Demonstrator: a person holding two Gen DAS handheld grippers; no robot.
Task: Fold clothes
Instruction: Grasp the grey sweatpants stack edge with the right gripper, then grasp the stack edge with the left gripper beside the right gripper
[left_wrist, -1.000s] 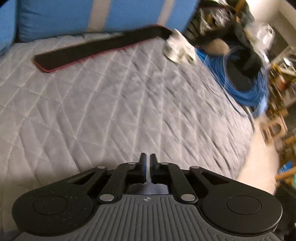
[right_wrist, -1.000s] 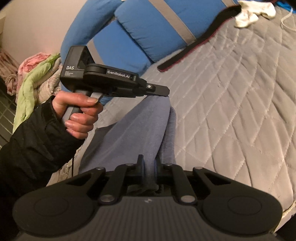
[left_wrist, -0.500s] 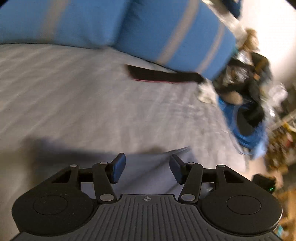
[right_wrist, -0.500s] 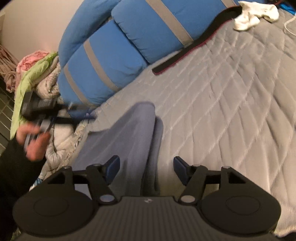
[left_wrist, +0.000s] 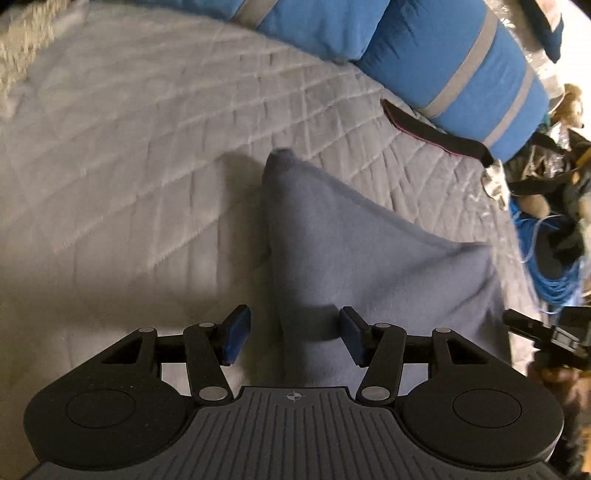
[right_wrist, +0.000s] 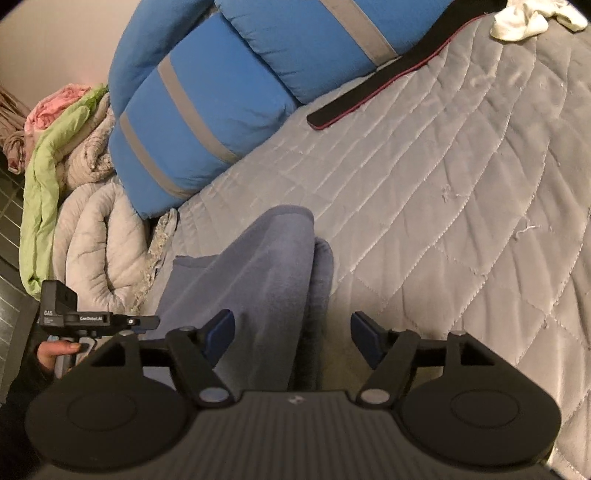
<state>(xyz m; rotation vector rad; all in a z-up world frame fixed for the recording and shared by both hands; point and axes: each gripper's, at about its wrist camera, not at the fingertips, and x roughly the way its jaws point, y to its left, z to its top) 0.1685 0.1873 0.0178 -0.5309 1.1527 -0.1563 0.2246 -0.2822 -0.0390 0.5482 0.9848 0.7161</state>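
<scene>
Both the left gripper (left_wrist: 291, 338) and right gripper (right_wrist: 291, 338) have just opened their jaws above the apparently folded grey-blue garment (right_wrist: 266, 266) on the bed (right_wrist: 461, 177).

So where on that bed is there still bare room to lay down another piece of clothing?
The widest free patch is the grey quilt between the blue-grey garment, the black strap and the white socks. Another bare stretch lies on the garment's other side, below the blue pillows. The bed's edge by the rolled bedding is crowded.
</scene>
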